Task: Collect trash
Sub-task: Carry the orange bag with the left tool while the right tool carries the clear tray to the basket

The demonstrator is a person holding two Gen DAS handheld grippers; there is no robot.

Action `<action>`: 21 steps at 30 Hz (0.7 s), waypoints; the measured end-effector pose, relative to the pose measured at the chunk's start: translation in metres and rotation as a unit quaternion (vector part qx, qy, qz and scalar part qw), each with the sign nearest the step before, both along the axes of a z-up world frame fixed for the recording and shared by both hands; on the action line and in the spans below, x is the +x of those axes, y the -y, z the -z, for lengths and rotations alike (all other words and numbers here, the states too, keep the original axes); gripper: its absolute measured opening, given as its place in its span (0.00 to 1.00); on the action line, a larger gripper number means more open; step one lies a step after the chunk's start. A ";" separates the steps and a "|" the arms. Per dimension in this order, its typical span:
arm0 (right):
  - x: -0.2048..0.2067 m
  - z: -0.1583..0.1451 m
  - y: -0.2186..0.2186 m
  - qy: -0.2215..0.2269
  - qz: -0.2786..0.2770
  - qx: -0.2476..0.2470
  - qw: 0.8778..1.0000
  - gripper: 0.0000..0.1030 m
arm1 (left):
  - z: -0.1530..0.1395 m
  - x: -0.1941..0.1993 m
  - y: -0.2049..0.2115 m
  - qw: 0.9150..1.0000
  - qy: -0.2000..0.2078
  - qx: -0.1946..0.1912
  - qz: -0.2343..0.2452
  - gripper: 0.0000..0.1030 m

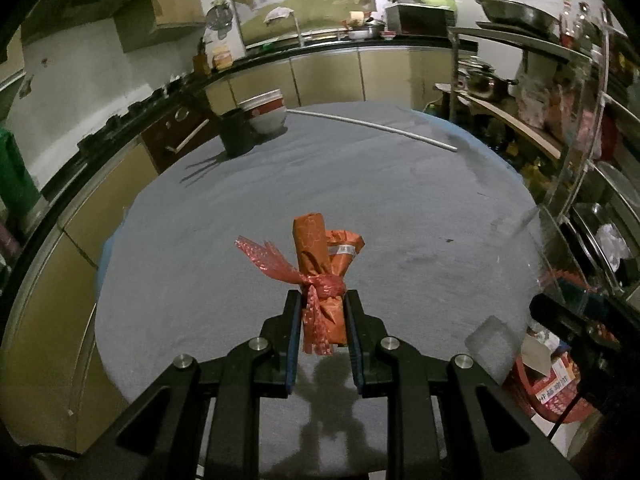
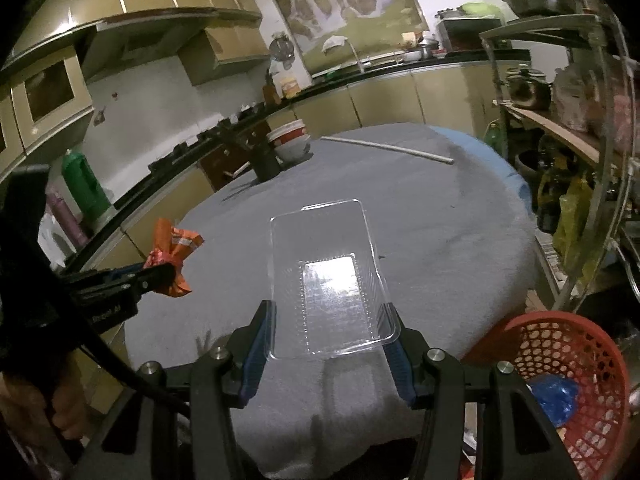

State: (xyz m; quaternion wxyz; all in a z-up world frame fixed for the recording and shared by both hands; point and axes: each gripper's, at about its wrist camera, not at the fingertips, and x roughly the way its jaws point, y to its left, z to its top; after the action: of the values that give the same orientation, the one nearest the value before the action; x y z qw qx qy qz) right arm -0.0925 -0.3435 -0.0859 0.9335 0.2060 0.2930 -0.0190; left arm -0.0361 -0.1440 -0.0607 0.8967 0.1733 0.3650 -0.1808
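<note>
An orange wrapper bundle point(image 1: 320, 276), tied with a red mesh strip, stands up between the blue pads of my left gripper point(image 1: 323, 300), which is shut on it above the grey tablecloth. The same bundle point(image 2: 173, 252) and left gripper point(image 2: 164, 270) show at the left of the right wrist view. My right gripper point(image 2: 330, 316) is shut on the near end of a clear plastic tray point(image 2: 326, 268), held over the cloth. A red mesh basket point(image 2: 572, 376) with a blue bag inside sits low at the right, off the table's edge.
A round table under a grey cloth point(image 1: 280, 184) carries a black cup point(image 1: 237, 132), stacked bowls point(image 1: 266, 114) and a white stick point(image 1: 372, 126) at its far side. Kitchen counters curve along the left and back. A metal shelf rack point(image 2: 560, 128) crowds the right.
</note>
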 end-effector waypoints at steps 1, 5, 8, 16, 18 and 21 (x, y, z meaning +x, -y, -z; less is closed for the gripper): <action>-0.004 0.000 0.001 0.002 0.003 0.000 1.000 0.54 | 0.000 -0.002 0.001 1.000 0.001 0.002 0.003 0.22; -0.017 -0.001 0.008 0.007 0.015 0.004 1.000 0.54 | -0.003 -0.012 0.011 1.000 0.008 0.007 0.016 0.22; -0.026 -0.001 0.013 0.008 0.023 0.007 1.000 0.54 | -0.004 -0.016 0.017 1.000 0.013 0.012 0.023 0.22; -0.047 0.004 0.031 0.008 0.045 0.022 0.999 0.54 | -0.002 -0.027 0.031 0.999 0.014 0.020 0.042 0.22; -0.051 0.005 0.034 0.009 0.051 0.024 0.998 0.54 | -0.002 -0.029 0.035 0.999 0.015 0.023 0.048 0.22; -0.058 0.006 0.040 0.010 0.059 0.028 0.998 0.54 | -0.001 -0.034 0.042 0.998 0.015 0.024 0.055 0.22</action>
State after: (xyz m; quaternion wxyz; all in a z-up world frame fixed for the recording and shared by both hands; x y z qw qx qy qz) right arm -0.1503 -0.3835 -0.0924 0.9275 0.2488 0.2715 -0.0637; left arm -0.0697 -0.1860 -0.0595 0.8861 0.2176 0.3460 -0.2186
